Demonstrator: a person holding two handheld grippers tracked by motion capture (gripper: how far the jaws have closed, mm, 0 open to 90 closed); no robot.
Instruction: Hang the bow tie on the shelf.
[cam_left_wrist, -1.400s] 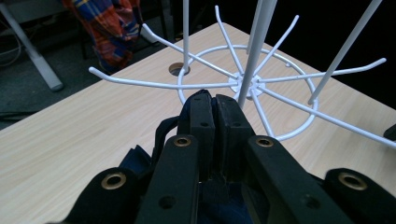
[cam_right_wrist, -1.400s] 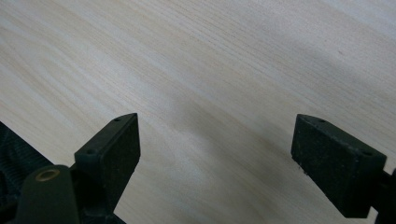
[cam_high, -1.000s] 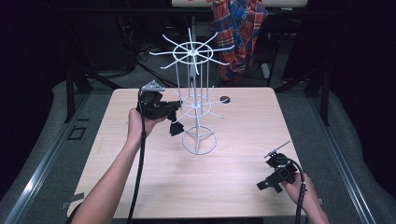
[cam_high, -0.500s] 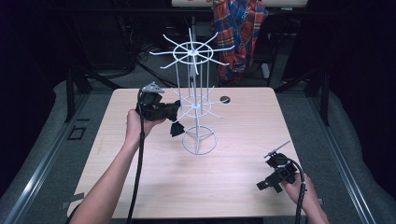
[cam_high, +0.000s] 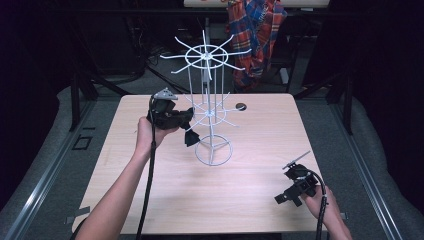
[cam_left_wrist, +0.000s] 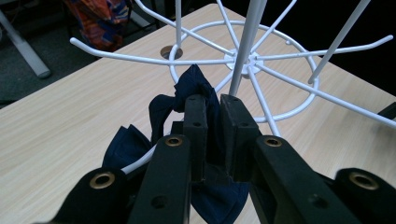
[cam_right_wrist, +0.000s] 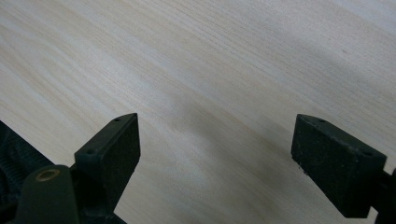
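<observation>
At the left of the high view, the left gripper (cam_high: 186, 120) is held up beside the white wire rack (cam_high: 210, 112), its jaws pointing toward the rack's centre pole. In the left gripper view the two pads (cam_left_wrist: 195, 119) stand almost together, clenched on a fold of dark blue cloth (cam_left_wrist: 163, 112); the jaws have just eased a touch wider, yet the cloth stays pinched between them. The cloth bunches around the pads and drapes over one of the rack's lower white arms, just beside the pole, and hangs down above the rack's ring base (cam_high: 213, 152). The rack stands upright on the wooden table (cam_high: 250, 200), near its middle. Farther right, the right gripper (cam_high: 292, 192) rests low at the table's near right corner, well apart from the rack. In the right gripper view its fingers (cam_right_wrist: 114, 144) are spread wide, released, with bare tabletop (cam_right_wrist: 210, 70) between them.
</observation>
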